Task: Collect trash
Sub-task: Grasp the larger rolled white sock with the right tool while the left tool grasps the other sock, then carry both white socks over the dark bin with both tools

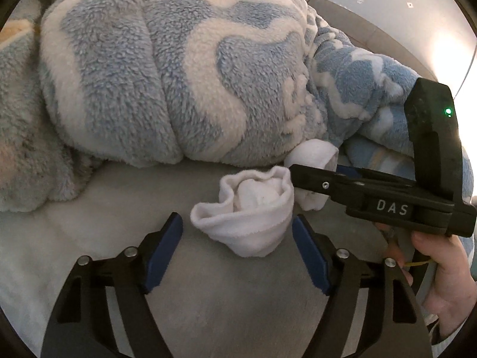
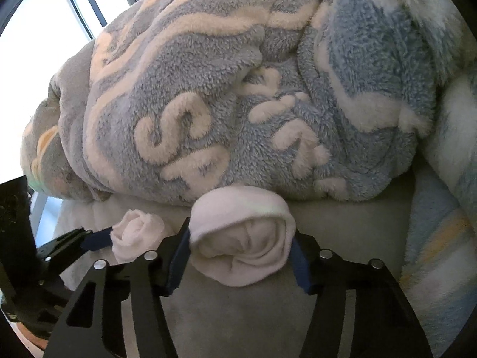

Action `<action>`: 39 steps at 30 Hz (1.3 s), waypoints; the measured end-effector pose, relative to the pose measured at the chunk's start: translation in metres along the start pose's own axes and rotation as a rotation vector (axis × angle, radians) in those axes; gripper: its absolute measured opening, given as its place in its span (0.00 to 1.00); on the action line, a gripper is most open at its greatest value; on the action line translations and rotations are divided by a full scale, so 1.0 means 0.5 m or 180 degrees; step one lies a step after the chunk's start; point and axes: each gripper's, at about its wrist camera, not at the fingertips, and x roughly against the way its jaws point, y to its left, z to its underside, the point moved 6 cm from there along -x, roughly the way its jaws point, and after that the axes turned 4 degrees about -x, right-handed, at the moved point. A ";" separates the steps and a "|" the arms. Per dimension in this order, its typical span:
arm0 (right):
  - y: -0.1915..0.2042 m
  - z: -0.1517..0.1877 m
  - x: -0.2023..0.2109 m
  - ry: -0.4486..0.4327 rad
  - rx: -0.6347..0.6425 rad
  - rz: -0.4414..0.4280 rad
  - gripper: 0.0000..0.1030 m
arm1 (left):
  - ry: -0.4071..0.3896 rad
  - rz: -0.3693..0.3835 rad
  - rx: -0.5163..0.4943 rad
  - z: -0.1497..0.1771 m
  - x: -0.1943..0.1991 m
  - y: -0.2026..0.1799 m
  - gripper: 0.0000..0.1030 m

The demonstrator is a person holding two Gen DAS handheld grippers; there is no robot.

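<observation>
Two rolled white sock balls lie on a grey sheet (image 1: 104,208) in front of a bunched blanket. In the left wrist view, one sock ball (image 1: 247,211) sits between the blue pads of my left gripper (image 1: 237,232), which is open; the pads stand close to its sides. The right gripper (image 1: 316,191) reaches in from the right around the second sock ball (image 1: 316,152). In the right wrist view that second sock ball (image 2: 244,238) fills the gap of my right gripper (image 2: 240,238), pads against both sides. The first sock ball (image 2: 135,235) and the left gripper show at the left.
A big fluffy blue-and-cream blanket (image 1: 179,68) is heaped right behind the socks and fills the back of both views (image 2: 238,95). A striped blue cloth (image 2: 441,238) lies at the right. A window (image 2: 74,15) is at the far left.
</observation>
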 end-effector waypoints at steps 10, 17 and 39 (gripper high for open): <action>-0.015 -0.006 0.041 -0.0041 -0.0118 -0.0054 0.55 | 0.0018 0.0022 -0.0013 -0.005 -0.026 -0.010 0.62; 0.014 -0.017 0.070 -0.0112 -0.0070 -0.0019 0.55 | 0.0010 0.0040 -0.0139 -0.006 -0.018 -0.031 0.46; 0.144 0.054 0.201 -0.0367 0.0119 0.0110 0.55 | -0.0429 -0.0387 -0.0048 0.056 0.166 -0.049 0.45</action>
